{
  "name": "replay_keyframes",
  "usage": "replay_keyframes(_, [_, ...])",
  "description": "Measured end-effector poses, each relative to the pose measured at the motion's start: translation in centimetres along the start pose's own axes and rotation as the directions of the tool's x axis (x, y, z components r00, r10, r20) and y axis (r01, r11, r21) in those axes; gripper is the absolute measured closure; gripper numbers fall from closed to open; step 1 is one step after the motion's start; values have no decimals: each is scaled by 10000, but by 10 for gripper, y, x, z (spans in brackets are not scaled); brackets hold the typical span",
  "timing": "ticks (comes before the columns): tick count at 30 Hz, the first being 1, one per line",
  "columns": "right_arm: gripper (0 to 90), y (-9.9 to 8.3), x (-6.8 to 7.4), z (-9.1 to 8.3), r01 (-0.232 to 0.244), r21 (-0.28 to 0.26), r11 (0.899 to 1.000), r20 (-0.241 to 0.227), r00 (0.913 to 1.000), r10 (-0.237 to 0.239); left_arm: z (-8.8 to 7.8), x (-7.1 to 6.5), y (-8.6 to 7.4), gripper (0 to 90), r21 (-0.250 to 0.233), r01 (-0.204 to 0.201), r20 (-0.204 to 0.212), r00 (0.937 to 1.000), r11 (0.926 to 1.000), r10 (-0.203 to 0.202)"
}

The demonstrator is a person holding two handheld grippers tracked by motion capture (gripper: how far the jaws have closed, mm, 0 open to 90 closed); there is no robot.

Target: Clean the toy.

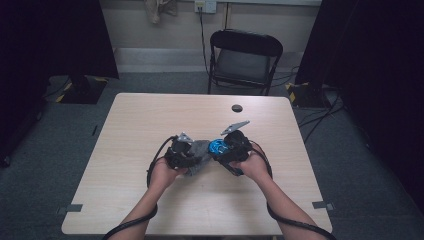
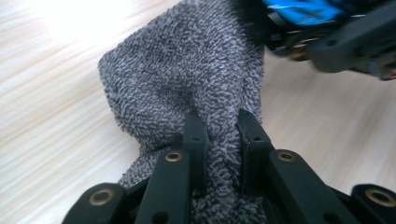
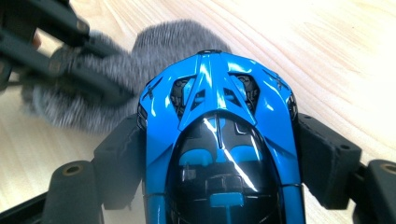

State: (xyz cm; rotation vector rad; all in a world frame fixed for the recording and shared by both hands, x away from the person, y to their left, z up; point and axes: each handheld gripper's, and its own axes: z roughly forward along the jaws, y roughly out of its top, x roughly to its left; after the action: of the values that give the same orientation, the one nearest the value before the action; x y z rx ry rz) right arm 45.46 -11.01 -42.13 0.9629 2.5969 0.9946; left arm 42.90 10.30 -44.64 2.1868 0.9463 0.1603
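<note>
Your left tongs (image 2: 217, 126) are clenched on a grey fuzzy cloth (image 2: 187, 70), the two black jaws pinching a fold of it so that the pile bulges up between and around them. The rest of the cloth spreads ahead of those jaws and lies on the pale wooden tabletop (image 2: 51, 116). Your right tongs (image 3: 219, 154) are grasping a blue toy car (image 3: 219, 121) by its flanks, one pad pressed against each side of the glossy body, with its dark cabin toward the camera and one end pointing away. In the right gripper view the cloth sits just past that far end of the car, and it may be touching the bodywork there, though the blur at that spot makes it hard to be sure. From above, both of your hands meet near the middle of the tabletop, toward your side of it: the left hand (image 1: 167, 172) with its tongs and the cloth on one side, the right hand (image 1: 252, 165) with the car (image 1: 218, 146) just beside it. A small dark round disc (image 1: 237, 108) lies on the tabletop well apart from them, and a black folding chair (image 1: 244, 60) stands beyond the far edge.
</note>
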Motion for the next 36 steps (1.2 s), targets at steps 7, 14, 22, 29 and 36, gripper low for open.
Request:
replay_keyframes(7, [246, 1, 3, 2, 29, 24, 10000, -26, 10000, -28, 6, -15, 4, 768, -180, -114, 602, 9981, 9998, 124])
replay_keyframes(14, [246, 1, 2, 4, 11, 39, 10000, -57, 10000, -11, 13, -26, 1, 767, -163, -135, 932, 9955, 9998, 150])
replay_keyframes(22, [246, 2, 0, 5, -114, 109, 9999, -58, 9999, 114, 19, -37, -1, 767, -125, -174, 1218, 9924, 9998, 188])
replay_keyframes(29, [246, 5, 0, 5, -103, 157, 9998, -11, 9999, 103, 23, -43, 0, 768, -157, -359, 1266, 9912, 9992, 376])
replay_keyframes(36, [246, 6, -1, 4, -148, 175, 9997, -9, 9999, 148, 26, -47, 0, 768, -110, -380, 1461, 9885, 9992, 392])
